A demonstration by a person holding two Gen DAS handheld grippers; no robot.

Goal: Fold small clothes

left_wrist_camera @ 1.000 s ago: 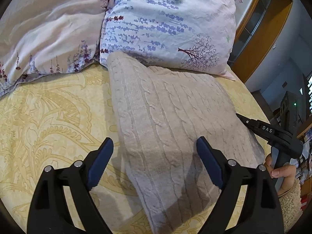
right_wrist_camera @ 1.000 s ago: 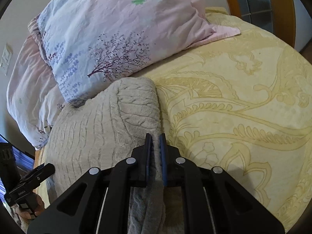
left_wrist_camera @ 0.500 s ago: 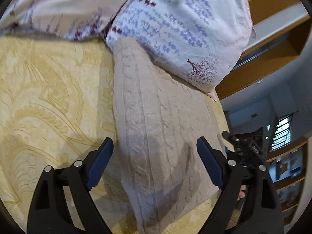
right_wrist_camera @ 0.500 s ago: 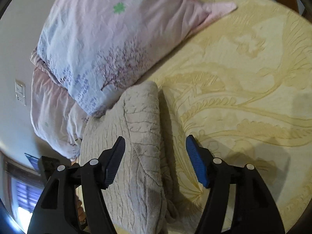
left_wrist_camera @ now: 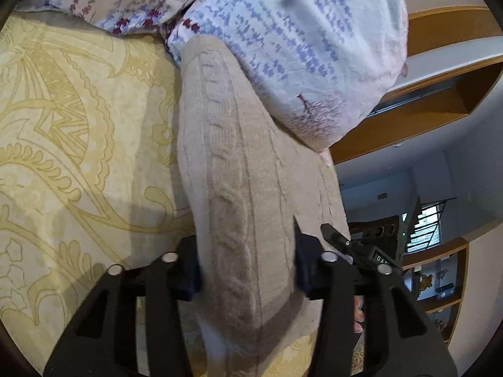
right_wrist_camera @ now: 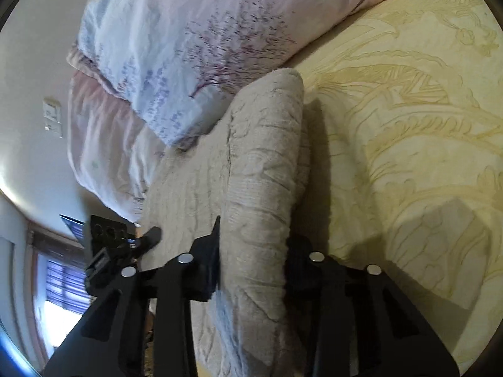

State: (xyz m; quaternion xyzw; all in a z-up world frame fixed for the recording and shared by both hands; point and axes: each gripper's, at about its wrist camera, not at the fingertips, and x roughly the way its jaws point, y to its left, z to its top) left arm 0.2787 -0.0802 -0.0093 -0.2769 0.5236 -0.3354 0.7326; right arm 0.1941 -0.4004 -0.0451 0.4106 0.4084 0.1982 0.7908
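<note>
The folded knit sweater (left_wrist_camera: 239, 169) on the bed (left_wrist_camera: 78, 132) looks soft, thick and rather light. Both tools, left (left_wrist_camera: 246, 270) and right (right_wrist_camera: 251, 267), have just been closing and now pinch its near edges, a good place to hold.

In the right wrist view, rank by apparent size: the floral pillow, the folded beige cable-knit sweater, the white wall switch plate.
1. Floral pillow and folded beige cable-knit sweater: similar spread in frame; the sweater is nearer the camera, so no ranking between them.
2. White wall switch plate: smallest by far.

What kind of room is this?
Most likely a bedroom: two floral pillows lie at the head of a bed with a yellow patterned bedspread, and a knit sweater lies on it.
</note>
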